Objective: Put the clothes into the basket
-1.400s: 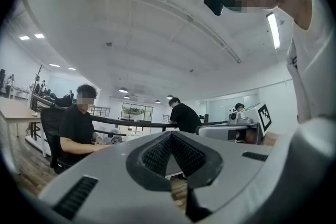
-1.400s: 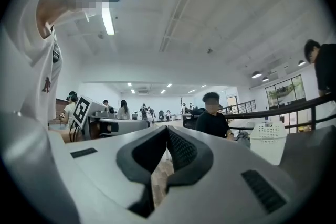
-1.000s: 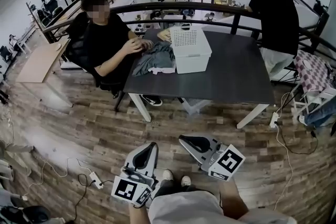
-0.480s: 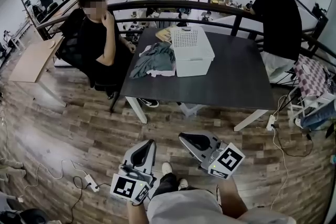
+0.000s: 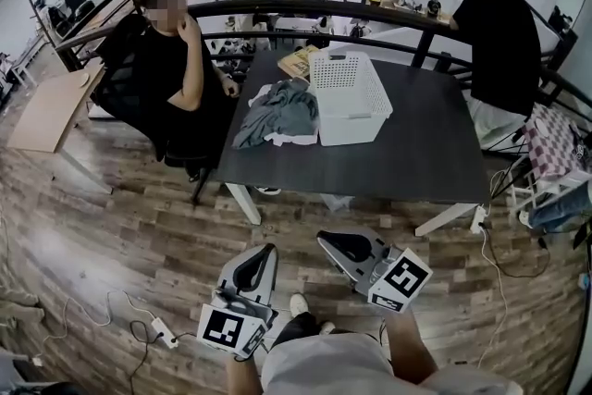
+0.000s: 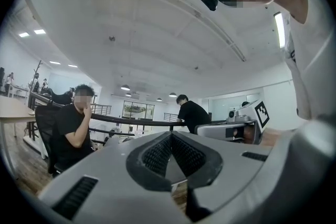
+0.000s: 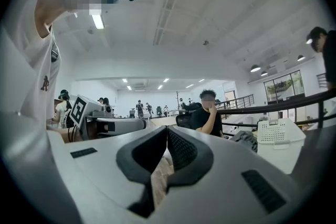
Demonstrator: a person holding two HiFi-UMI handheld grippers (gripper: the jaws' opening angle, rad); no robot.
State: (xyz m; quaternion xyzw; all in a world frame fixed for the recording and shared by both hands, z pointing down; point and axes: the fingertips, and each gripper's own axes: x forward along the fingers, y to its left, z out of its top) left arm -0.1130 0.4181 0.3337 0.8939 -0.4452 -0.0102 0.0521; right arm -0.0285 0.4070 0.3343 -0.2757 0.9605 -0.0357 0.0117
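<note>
Early days here, and by my reading the task has not really begun. Both grippers are held low over the wooden floor (image 5: pixel 139 236), short of the tabletop (image 5: pixel 416 153). The left gripper (image 5: pixel 262 256) has its jaws pressed together with nothing between them. The right gripper (image 5: pixel 331 244) is closed tight and empty too.

Well ahead of both lie the clothes (image 5: pixel 277 111), a grey-and-white heap on the tabletop, a touch left of the left gripper's line. They touch the white basket (image 5: pixel 356 120), which stands straight beyond the right gripper and looks empty from the head view. A seated person (image 5: pixel 171 60) is off to the far left of the heap.

So everything is left to do: reach the tabletop, open up, pinch the garments, drop them in the basket.
</note>
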